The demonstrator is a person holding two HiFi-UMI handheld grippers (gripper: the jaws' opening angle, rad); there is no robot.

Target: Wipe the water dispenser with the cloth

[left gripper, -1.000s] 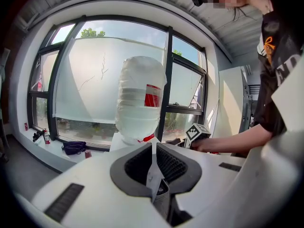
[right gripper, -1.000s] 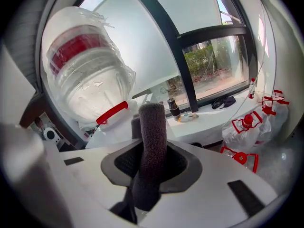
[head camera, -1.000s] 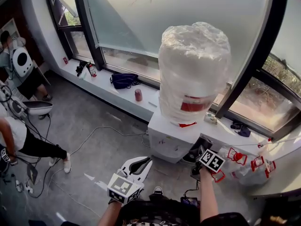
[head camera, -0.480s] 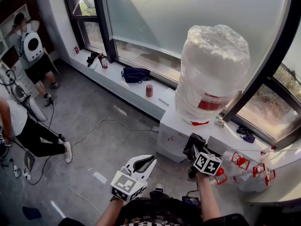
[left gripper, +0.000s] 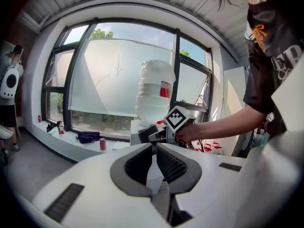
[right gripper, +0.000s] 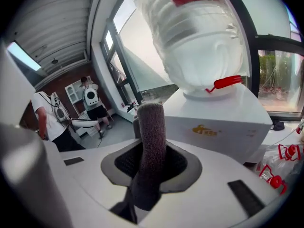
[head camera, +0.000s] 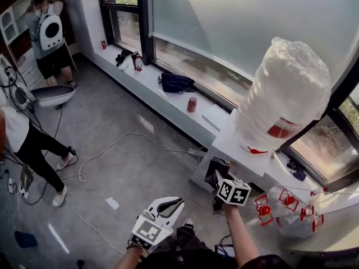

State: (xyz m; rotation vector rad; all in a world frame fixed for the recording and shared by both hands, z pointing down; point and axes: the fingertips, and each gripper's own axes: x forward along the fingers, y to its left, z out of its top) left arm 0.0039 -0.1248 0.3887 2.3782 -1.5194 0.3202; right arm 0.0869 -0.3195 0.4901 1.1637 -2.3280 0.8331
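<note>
Cloth [right gripper: 150, 148], a dark rolled strip, stands upright, clamped in the right gripper's [head camera: 215, 179] jaws, close before the front of the white dispenser [right gripper: 223, 122]; whether it touches is unclear. A plastic-wrapped bottle [head camera: 289, 94] sits upside down on the dispenser. The left gripper [left gripper: 153, 145] hangs lower over the floor [head camera: 112, 167], jaws together on nothing.

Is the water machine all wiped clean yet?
Hard to say what is already wiped; no marks show. In hand: the right gripper is shut on the cloth, close by the white front of the water dispenser. Left: probably most of the wiping. The left gripper hangs back, shut.
</note>
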